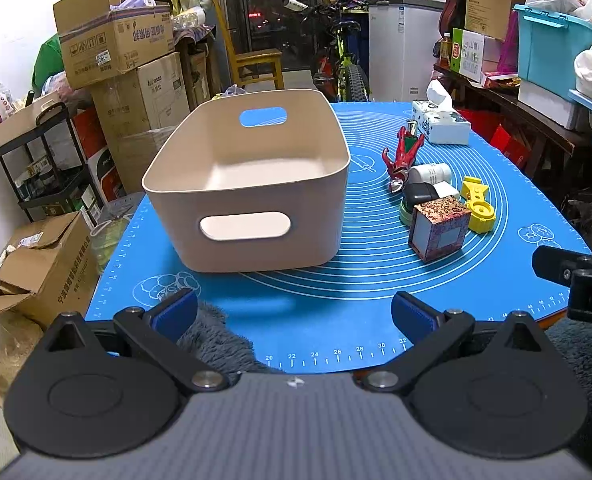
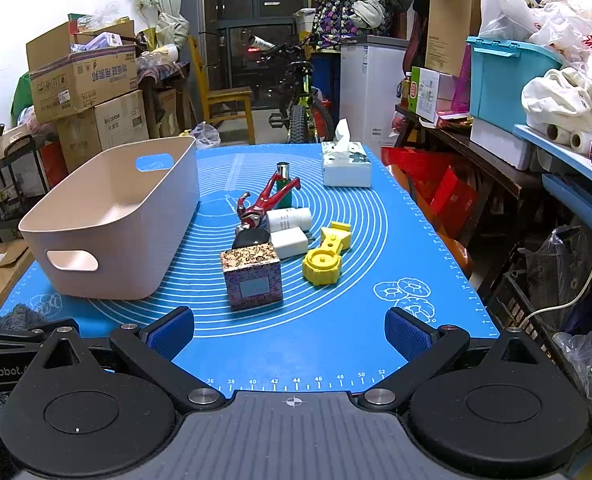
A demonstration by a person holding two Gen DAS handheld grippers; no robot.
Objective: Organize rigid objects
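**A:** so where's the stuff sitting? I see a little cluster right of the bin.

**B:** yep, all on the blue mat point(image 2: 335, 344). Nearest is the patterned box point(image 2: 252, 280), upright, with the yellow plastic part point(image 2: 324, 258) just beside it on the right. Behind the box there's a black rounded thing point(image 2: 252, 237) touching it, plus a white charger block point(image 2: 290, 243) and a white bottle point(image 2: 289, 219) lying on its side. The red figure point(image 2: 262, 204) lies stretched out past those, legs up against a green bottle with a silver cap point(image 2: 283, 186). Tissue box point(image 2: 345, 166) is well apart at the far end.

**A:** and the grippers?

**B:** both hang low over the near edge of the mat, pointing forward across the table. Right gripper point(image 2: 290, 332) has its blue pads spread wide, nothing between them. Left gripper point(image 1: 294, 312) same deal, jaws wide apart, holding nothing, lined up with the bin.

**A:** anything in the bin?

**B:** the beige bin point(image 1: 248, 216) sits left of the cluster, apart from it, cutout handles on both ends. The floor I can see inside is bare, though the near wall hides a strip of it.
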